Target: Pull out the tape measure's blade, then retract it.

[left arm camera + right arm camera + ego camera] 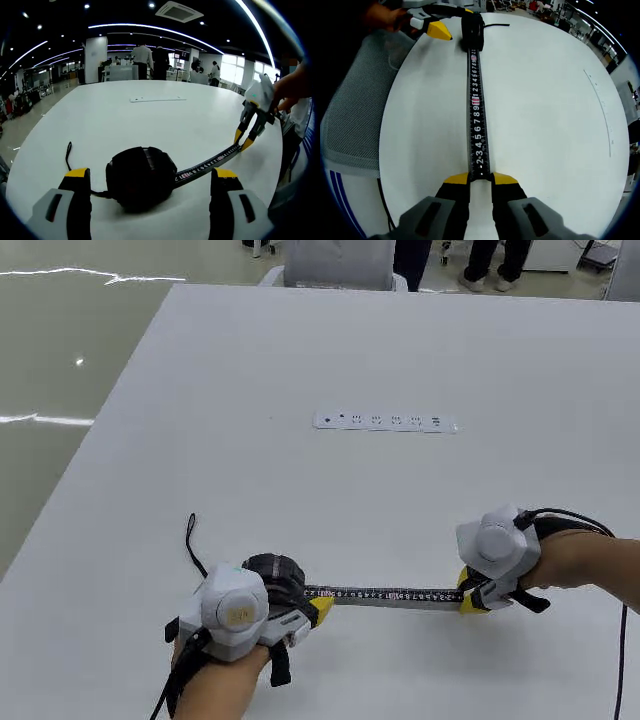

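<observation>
Now | right tool (480, 176) pinches blade (476, 115) | left tool (151, 172) released around case (137, 182) | power strip (386, 422) beyond

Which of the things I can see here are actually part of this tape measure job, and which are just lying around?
In use: tape measure case, its pulled-out blade, left gripper around the case, right gripper pinching the blade's tip.
Lying about: power strip, chair at the far end.
</observation>
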`<state>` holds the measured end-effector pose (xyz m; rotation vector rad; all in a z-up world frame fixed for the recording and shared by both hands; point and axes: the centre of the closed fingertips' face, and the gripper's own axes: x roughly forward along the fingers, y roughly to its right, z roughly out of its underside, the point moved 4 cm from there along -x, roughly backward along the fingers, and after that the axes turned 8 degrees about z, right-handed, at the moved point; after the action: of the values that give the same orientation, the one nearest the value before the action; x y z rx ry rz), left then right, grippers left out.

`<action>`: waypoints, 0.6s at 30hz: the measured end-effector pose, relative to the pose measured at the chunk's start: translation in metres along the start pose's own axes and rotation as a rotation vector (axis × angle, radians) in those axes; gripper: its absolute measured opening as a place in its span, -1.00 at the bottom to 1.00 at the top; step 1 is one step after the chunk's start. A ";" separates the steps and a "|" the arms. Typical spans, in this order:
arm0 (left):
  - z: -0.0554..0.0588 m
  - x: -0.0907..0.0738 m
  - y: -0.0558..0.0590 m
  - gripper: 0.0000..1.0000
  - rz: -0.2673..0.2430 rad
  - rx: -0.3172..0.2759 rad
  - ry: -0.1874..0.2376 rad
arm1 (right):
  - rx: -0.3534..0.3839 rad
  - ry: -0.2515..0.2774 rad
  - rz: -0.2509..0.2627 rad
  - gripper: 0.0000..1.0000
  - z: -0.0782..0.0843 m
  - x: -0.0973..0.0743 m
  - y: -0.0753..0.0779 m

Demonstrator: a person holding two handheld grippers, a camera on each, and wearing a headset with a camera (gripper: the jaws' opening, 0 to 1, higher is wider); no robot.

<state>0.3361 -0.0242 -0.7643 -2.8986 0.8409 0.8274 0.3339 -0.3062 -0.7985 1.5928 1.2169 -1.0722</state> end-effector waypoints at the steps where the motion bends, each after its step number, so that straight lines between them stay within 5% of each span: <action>1: 0.000 0.001 -0.001 0.97 -0.003 -0.005 -0.001 | -0.003 0.000 0.001 -0.69 0.000 0.000 0.000; 9: 0.002 0.010 -0.008 0.87 -0.054 -0.088 -0.003 | 0.027 -0.010 0.008 -0.70 0.000 -0.001 -0.001; 12: -0.003 0.011 -0.010 0.84 -0.075 -0.145 0.038 | 0.015 -0.003 0.007 -0.70 0.000 -0.001 -0.001; 18: 0.002 0.014 -0.013 0.78 -0.096 -0.165 0.003 | 0.033 -0.008 0.000 -0.71 -0.001 0.000 -0.001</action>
<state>0.3517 -0.0197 -0.7748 -3.0535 0.6577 0.9257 0.3327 -0.3049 -0.7981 1.6122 1.1995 -1.1021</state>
